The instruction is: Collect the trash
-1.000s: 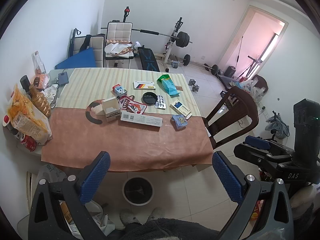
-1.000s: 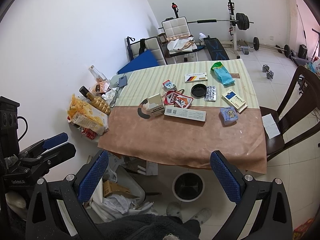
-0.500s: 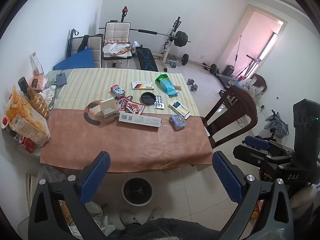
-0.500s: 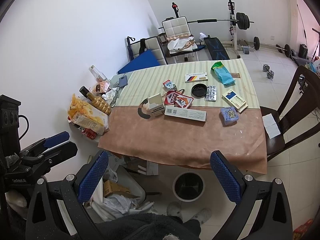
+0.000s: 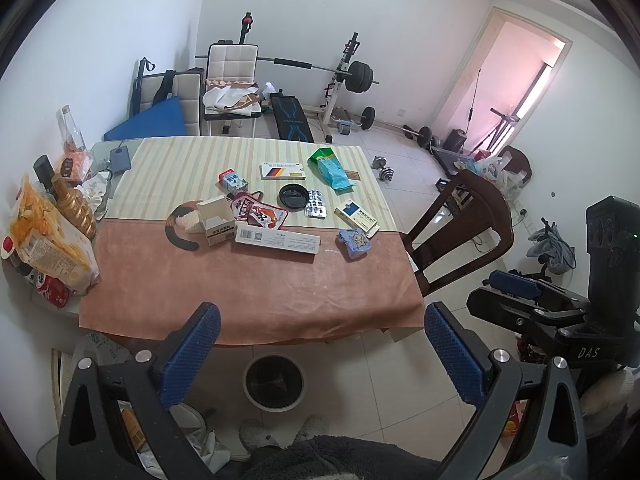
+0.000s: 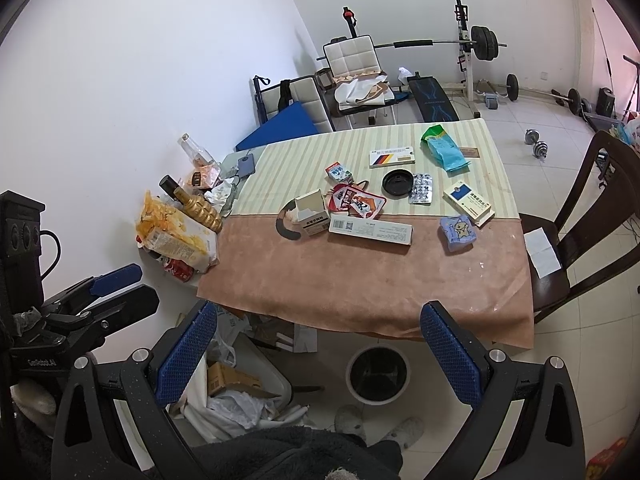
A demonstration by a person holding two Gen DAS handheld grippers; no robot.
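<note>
The table [image 5: 248, 288] has a cloth that is striped at the far part and pink-brown at the near part. The trash lies in a bunch around one round black lid [image 5: 293, 195], near the middle of the table.

One long white box [image 5: 278, 239] lies just in front of the lid, toward the near edge. One small open carton [image 5: 216, 225] touches the long box's left end. One red snack wrapper [image 5: 258, 212] sits between the carton and the lid. One small red and blue packet [image 5: 232, 181] is left of the lid and a bit farther back. One flat box with black, red and yellow stripes [image 5: 283, 170] lies behind the lid. One green and blue bag [image 5: 330, 169] lies behind the lid and to its right. One sheet of pills [image 5: 315, 208] lies just beside the lid on the right. One blue and white box [image 5: 357, 217] is right of the pills. One blue tissue pack [image 5: 355, 243] is in front of that box.

One round bin [image 5: 275, 380] stands on the floor under the near edge of the table. One dark chair [image 5: 464, 224] stands at the right side of the table. One gold bottle [image 5: 76, 208] and one yellow snack bag [image 5: 48, 240] sit at the left edge.

There are two grippers. The left gripper [image 5: 320, 360] hangs over the floor near the bin, its two blue fingers [image 5: 192, 354] wide apart and holding nothing. The right gripper [image 6: 318, 356] is also near the bin, its two blue fingers [image 6: 450, 354] wide apart and holding nothing.
</note>
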